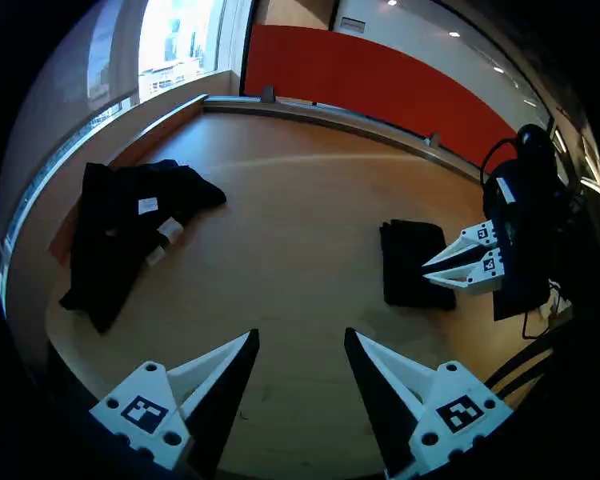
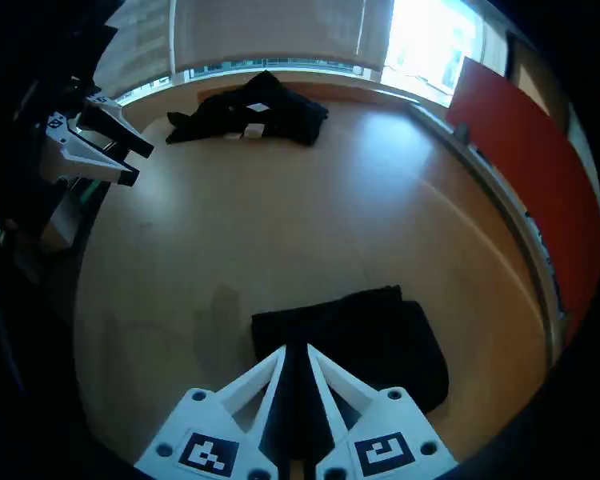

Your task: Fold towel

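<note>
left claw (image 1: pixel 300 340) hangs with fingers spread wide over the wooden table (image 1: pixel 300 200). my right claw (image 2: pixel 296 350) is narrowed at the near edge of the folded black towel (image 2: pixel 380 336); i cannot tell if it pinches the cloth. a dark heap (image 1: pixel 124 224) lies well apart.

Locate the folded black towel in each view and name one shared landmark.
Left gripper view: folded black towel right of centre, at the tips of the right claw.
Right gripper view: low centre, just ahead of that claw's own tips.
Shared landmark: crumpled black cloth pile, left in the first, top centre in the second.
</note>
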